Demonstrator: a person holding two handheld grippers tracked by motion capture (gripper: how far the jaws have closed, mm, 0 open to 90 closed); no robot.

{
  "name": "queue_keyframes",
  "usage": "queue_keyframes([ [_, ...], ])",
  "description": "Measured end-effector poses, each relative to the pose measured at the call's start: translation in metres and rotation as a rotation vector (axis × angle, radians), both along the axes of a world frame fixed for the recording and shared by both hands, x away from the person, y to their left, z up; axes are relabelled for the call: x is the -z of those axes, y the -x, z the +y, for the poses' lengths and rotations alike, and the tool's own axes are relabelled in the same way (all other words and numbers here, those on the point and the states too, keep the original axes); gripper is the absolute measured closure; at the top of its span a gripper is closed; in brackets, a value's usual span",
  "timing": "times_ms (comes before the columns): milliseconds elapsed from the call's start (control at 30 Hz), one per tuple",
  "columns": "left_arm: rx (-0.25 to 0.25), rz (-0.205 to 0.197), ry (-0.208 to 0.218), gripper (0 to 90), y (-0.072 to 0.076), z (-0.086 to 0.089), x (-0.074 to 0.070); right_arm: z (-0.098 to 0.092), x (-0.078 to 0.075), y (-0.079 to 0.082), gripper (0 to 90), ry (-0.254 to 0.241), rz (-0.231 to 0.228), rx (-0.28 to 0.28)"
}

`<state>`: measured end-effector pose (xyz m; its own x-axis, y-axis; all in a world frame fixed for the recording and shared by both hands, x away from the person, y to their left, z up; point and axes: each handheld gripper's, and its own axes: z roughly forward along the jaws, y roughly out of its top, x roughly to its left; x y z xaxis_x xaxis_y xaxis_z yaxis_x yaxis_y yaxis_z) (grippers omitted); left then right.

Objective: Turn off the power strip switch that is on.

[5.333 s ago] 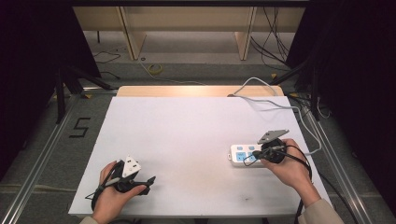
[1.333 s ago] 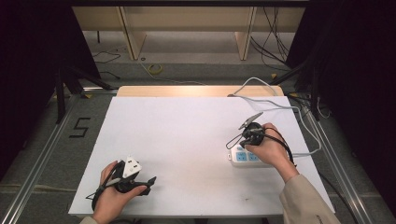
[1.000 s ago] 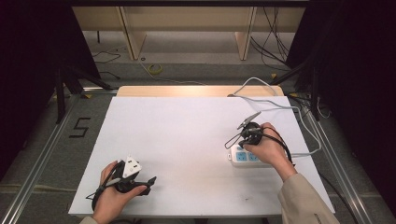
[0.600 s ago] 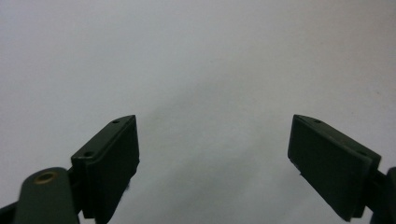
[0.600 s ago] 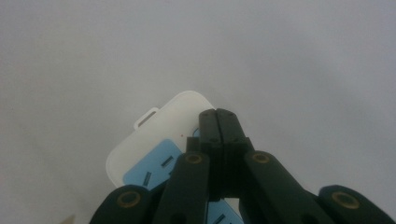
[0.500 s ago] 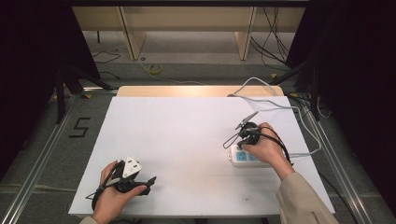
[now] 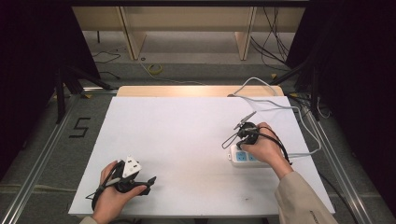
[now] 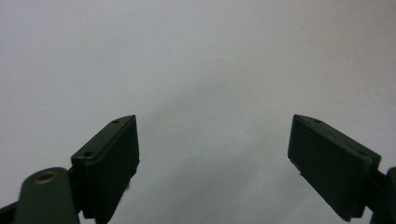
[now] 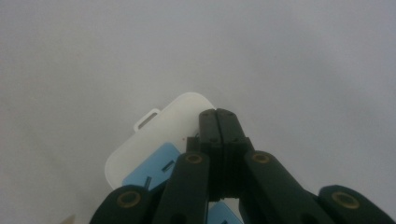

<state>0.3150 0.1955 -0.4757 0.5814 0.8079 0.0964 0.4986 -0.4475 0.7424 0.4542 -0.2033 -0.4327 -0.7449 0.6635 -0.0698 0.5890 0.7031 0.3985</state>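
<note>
The power strip (image 7: 250,159) lies on the white table (image 7: 187,135) near its right edge, a bit closer to the front edge than the back. The right gripper (image 9: 218,122) sits right on top of it, at the strip's left end, so the right hand (image 7: 264,147) is by far the nearer one. The strip's long side runs left to right, along the front edge of the table. The right gripper's jaws are squeezed tight together with nothing between them, and their tips press down on or just over the strip's end, as if to push a button there; I cannot tell if they really touch. The left gripper (image 8: 212,158) rests well away, near the front left corner of the table, and its jaws are spread wide with nothing in them. The strip is white with rounded corners, light blue socket faces, and a little slot hole at its end. Its white cord (image 7: 299,121) loops away toward the back right corner of the table.
</note>
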Motion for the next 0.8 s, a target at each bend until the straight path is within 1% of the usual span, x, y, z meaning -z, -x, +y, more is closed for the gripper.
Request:
queue_keyframes([
  [167, 0.000, 0.000, 0.000, 16.3, 0.0000, -0.0001, -0.0001, 0.0013, -0.0004, -0.0001, 90.0, 0.008, 0.007, 0.006],
  [400, 0.001, 0.000, -0.001, 16.3, 0.0001, -0.0003, -0.0004, 0.0033, -0.0005, 0.0004, 90.0, 0.024, 0.004, 0.011],
  [700, 0.003, -0.002, -0.001, 16.3, 0.0002, -0.0005, -0.0006, 0.0047, -0.0005, 0.0007, 90.0, 0.034, 0.007, 0.018],
  [800, 0.003, -0.002, -0.001, 16.3, 0.0003, -0.0006, -0.0007, 0.0064, -0.0007, 0.0005, 90.0, 0.046, 0.009, 0.019],
])
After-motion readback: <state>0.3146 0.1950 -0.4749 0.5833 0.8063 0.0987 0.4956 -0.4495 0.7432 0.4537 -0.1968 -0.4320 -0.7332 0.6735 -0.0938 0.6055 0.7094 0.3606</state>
